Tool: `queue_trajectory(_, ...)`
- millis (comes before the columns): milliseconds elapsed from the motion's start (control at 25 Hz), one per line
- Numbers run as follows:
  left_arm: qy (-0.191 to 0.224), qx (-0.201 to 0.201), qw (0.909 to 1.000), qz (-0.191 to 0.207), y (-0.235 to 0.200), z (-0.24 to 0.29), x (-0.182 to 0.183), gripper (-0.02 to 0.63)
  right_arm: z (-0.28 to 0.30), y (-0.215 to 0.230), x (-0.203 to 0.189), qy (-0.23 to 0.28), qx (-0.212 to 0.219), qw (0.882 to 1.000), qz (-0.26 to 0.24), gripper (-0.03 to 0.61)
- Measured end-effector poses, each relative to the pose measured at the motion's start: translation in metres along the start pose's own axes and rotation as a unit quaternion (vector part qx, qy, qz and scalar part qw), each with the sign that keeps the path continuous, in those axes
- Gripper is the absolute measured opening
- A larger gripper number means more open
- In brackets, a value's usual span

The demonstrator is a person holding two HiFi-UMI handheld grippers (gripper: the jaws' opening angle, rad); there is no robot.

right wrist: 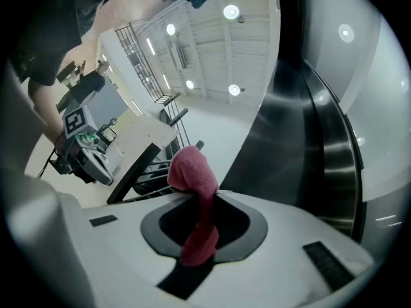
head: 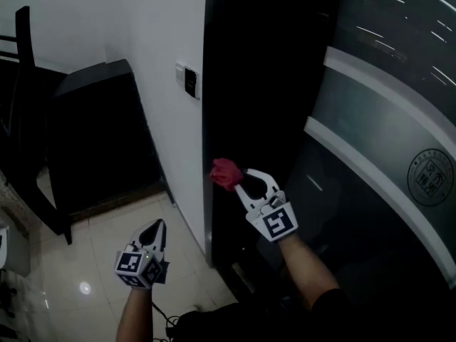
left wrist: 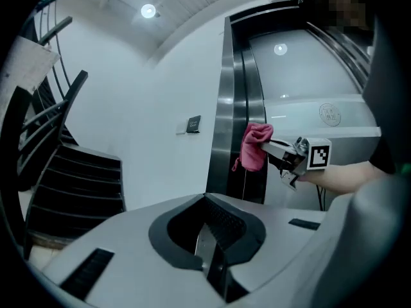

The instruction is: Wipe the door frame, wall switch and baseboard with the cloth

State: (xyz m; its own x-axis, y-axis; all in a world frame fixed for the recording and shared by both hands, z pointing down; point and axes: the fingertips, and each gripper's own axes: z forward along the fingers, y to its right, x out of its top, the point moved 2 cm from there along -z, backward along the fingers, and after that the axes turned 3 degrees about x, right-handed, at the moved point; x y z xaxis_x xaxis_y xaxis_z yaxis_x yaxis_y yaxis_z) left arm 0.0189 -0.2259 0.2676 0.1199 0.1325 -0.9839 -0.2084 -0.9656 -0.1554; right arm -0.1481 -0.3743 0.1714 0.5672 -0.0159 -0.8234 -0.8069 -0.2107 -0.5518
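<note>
A red cloth point(head: 226, 172) is clamped in my right gripper point(head: 239, 179), which is shut on it and presses it against the dark metal door frame point(head: 214, 105) at about mid height. In the right gripper view the cloth point(right wrist: 194, 178) bulges out past the jaws, with the frame point(right wrist: 302, 127) just beyond. The wall switch point(head: 191, 81) sits on the white wall above and left of the cloth. My left gripper point(head: 157, 225) hangs low over the floor, shut and empty, left of the frame. From the left gripper view I see the cloth point(left wrist: 255, 145), the switch point(left wrist: 193, 124) and the frame point(left wrist: 226, 108).
A glass door panel point(head: 385, 148) with pale stripes fills the right. A dark cabinet point(head: 100, 134) and a dark chair point(head: 28, 134) stand left against the wall. Pale floor tiles point(head: 100, 255) lie below, with a cable point(head: 160, 313) near my feet.
</note>
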Motion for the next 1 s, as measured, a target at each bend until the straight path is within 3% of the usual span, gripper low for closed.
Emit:
queue_trajectory(240,-0.011,0.070,0.9975,0.007,0.010,-0.015,0.012,0.000,0.008,0.028,0.026,0.031,0.005,0.999,-0.026,0.063)
queue_trajectory(360,-0.002,0.075,0.9972,0.008,0.010,-0.021,0.025,0.000,0.014,0.043,0.044,0.038,-0.002,0.999,-0.028,0.063)
queue_trajectory(480,0.007,0.076,0.9969,0.017,0.003,-0.028,0.036,0.000,0.022,0.063,0.070,0.035,-0.032,0.995,-0.087,0.063)
queue_trajectory(640,0.012,0.074,0.9968,0.026,-0.003,-0.030,0.045,0.000,0.030,0.115,0.122,0.034,-0.143,0.968,-0.201,0.063)
queue_trajectory(720,0.010,0.072,0.9970,0.025,-0.006,-0.030,0.045,0.000,0.036,0.135,0.136,0.024,-0.178,0.955,-0.237,0.063)
queue_trajectory(840,0.007,0.077,0.9967,0.026,-0.015,-0.038,0.043,0.000,0.055,0.138,0.133,0.007,-0.187,0.945,-0.267,0.063)
queue_trajectory(1000,0.005,0.083,0.9963,0.019,-0.024,-0.045,0.038,0.000,0.078,0.115,0.108,-0.022,-0.159,0.935,-0.316,0.063)
